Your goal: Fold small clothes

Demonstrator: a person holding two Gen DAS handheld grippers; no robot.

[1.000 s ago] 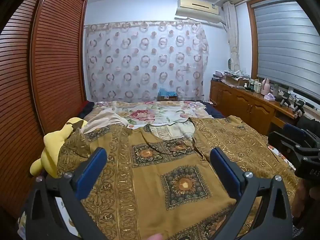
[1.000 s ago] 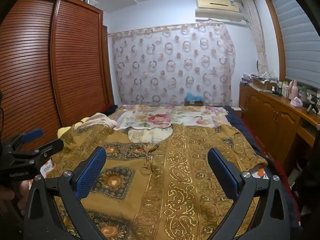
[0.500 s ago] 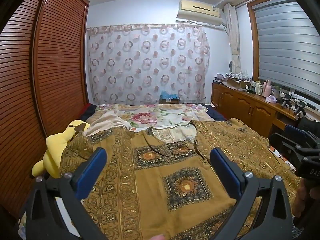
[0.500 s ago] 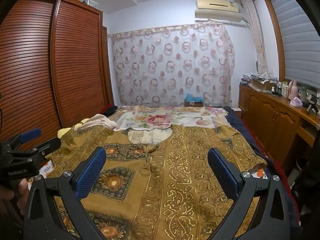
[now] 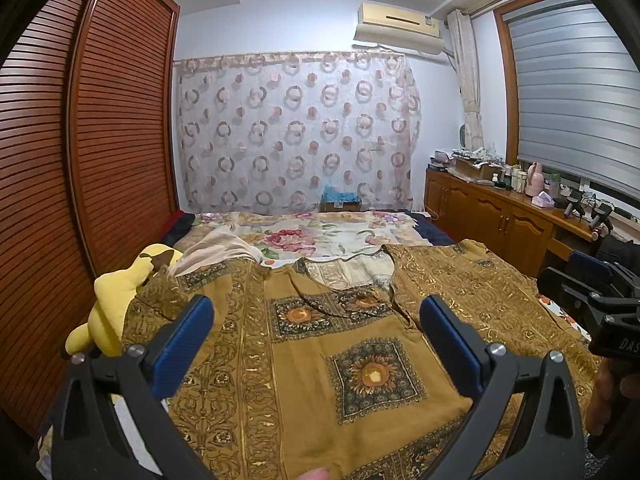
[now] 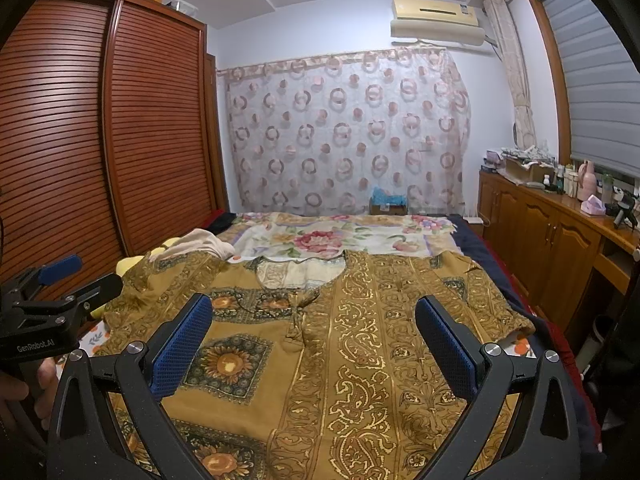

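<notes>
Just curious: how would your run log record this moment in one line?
left gripper: open, empty | right gripper: open, empty | brown patterned top: spread flat on bed, unfolded

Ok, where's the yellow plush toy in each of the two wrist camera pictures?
Left wrist view: yellow plush toy at the left, beside the brown patterned garment, in plain sight.
Right wrist view: only a yellow sliver at the garment's left edge.
Shared landmark: the air conditioner high on the far wall.
</notes>
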